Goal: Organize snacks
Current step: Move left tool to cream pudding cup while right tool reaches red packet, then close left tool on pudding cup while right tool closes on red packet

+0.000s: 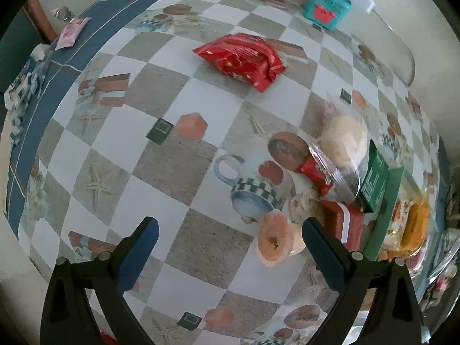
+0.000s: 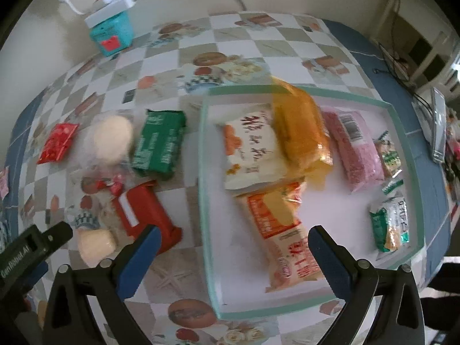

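A white tray with a green rim (image 2: 207,155) holds several snack packets: a white one (image 2: 250,149), a yellow one (image 2: 302,126), an orange one (image 2: 281,230), a pink one (image 2: 353,146) and small green ones (image 2: 388,224). Left of it on the table lie a green packet (image 2: 158,143), a red packet (image 2: 146,215), a clear-wrapped bun (image 2: 112,138), a small red bag (image 2: 57,143) and a pale round snack (image 2: 95,244). My right gripper (image 2: 230,256) is open above the tray's near edge. My left gripper (image 1: 230,247) is open above the table beside the pale round snack (image 1: 273,238). A red bag (image 1: 241,57) lies farther off.
A teal box (image 2: 112,34) with a white lid stands at the table's back by the wall; it also shows in the left wrist view (image 1: 327,3). A pink sachet (image 1: 72,31) lies near the far left edge. The left gripper's body (image 2: 31,244) shows at the right wrist view's lower left.
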Action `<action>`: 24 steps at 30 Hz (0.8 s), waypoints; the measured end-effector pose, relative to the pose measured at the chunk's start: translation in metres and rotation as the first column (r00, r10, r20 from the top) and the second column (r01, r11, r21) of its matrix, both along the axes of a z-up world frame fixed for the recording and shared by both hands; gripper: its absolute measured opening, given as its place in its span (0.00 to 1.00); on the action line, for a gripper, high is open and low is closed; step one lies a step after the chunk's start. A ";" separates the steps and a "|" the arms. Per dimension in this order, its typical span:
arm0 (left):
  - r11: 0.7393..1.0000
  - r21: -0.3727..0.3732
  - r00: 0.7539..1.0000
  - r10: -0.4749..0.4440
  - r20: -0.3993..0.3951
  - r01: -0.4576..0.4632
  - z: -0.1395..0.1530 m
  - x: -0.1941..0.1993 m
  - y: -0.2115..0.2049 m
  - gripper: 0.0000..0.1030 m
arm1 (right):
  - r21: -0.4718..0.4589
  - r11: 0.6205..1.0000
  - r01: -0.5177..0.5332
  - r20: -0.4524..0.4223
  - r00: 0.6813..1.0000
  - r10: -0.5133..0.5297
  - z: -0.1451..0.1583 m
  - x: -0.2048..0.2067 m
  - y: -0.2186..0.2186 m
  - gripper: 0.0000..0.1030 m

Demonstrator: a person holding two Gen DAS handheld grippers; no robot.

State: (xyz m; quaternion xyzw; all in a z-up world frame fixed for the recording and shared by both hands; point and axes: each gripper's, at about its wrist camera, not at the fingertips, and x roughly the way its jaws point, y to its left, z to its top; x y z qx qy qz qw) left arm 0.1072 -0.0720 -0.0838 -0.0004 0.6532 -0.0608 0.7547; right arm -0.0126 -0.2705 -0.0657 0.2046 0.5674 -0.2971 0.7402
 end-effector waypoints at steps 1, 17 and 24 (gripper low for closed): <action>1.000 0.009 1.000 -0.008 -0.002 0.008 -0.001 -0.001 -0.003 0.97 | 0.001 1.000 0.006 0.002 1.000 -0.006 0.000 -0.001 -0.002 1.00; 0.981 0.101 0.986 -0.164 -0.015 0.165 -0.018 -0.016 -0.060 0.70 | 0.008 0.999 0.047 0.000 0.999 -0.047 -0.002 -0.007 -0.015 1.00; 0.972 0.110 0.978 -0.209 -0.016 0.210 -0.028 -0.023 -0.088 0.43 | 0.004 0.999 0.041 -0.007 0.999 -0.041 -0.003 -0.005 -0.013 1.00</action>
